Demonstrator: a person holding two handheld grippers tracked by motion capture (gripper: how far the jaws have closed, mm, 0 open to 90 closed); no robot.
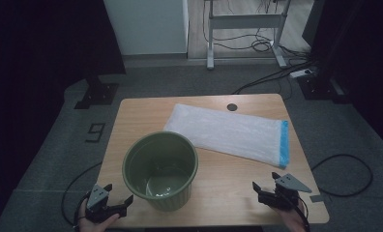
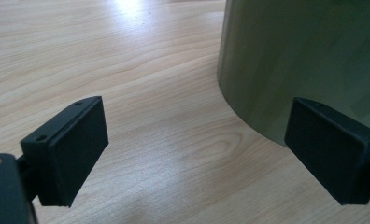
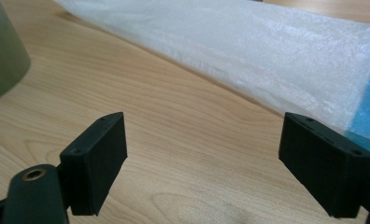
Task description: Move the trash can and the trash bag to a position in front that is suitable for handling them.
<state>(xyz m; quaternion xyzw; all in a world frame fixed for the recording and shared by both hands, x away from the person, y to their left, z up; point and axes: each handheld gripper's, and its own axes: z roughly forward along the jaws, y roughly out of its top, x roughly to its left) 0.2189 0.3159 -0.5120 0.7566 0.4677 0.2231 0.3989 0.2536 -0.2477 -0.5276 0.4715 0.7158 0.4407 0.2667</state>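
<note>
Start of lining the bin, by the look of it. Green bin point(image 1: 160, 169) upright and empty near front edge of table point(image 1: 131, 108), left of centre. White bag point(image 1: 228, 133) flat and folded behind and to the right of it, blue band point(image 1: 284, 137) at its right end, near corner just behind the bin rim; touching or not, cannot tell.

Left gripper point(image 1: 117, 205) low at front-left corner, jaws wide apart, nothing between them; bin wall point(image 2: 304, 60) just beside the right-hand jaw in the left gripper view, apart. Right gripper point(image 1: 266, 186) at front right, jaws spread, empty, short of the bag; blue edge point(image 3: 367, 107) just beyond one jaw in the right gripper view.

Advice for the step:
- Go for the blue-banded end with the right gripper, probably the mouth.
- Come in low and flat, pinch a single layer if possible, thin film slips easily.
- Steady the bin wall with the left gripper, light plastic, likely to slide.
- Lift slowly to let the bag unfold.
</note>
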